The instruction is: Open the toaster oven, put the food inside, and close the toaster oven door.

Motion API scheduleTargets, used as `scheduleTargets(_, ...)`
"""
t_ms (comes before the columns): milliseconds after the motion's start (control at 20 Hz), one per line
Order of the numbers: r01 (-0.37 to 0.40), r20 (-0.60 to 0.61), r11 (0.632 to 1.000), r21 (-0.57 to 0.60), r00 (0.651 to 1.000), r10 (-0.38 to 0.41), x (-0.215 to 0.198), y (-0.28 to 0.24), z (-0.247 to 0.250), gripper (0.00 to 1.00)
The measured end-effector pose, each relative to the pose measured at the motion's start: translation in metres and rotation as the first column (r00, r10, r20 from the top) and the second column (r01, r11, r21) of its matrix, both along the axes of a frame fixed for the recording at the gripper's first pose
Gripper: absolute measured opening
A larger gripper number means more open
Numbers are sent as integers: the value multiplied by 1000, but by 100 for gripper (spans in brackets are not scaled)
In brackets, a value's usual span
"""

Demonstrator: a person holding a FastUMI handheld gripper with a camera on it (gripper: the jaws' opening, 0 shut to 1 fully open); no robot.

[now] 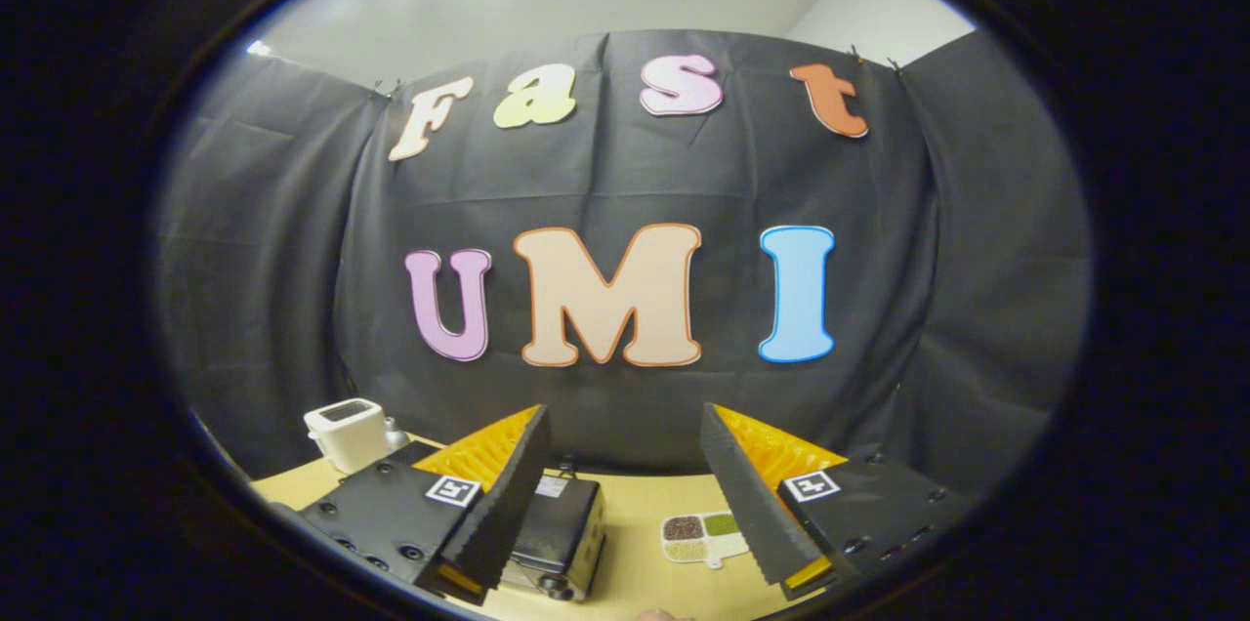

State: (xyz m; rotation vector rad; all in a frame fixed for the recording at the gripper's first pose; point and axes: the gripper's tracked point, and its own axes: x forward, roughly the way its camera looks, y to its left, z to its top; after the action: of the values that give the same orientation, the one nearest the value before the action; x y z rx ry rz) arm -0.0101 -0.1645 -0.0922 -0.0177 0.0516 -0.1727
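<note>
My gripper [620,494] is held high above a pale wooden table [640,504], fingers wide apart with nothing between them. Below and between the fingers, close to the left finger [503,504], stands a black toaster oven [559,535] seen from above; its door state cannot be told. To its right, near the right finger [752,509], lies a small white divided plate [701,537] with brown, green and pale food portions.
A white pop-up toaster [347,433] stands at the table's far left corner, with a small grey object beside it. The black cloth wall rises right behind the table.
</note>
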Motion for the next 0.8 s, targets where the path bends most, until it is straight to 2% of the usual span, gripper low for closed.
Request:
scheduleTargets(450,20,38,1000,16,999,-20,-17,-60,0,97)
scheduleTargets(800,46,71,997,55,996,-50,-39,-124,-18,97)
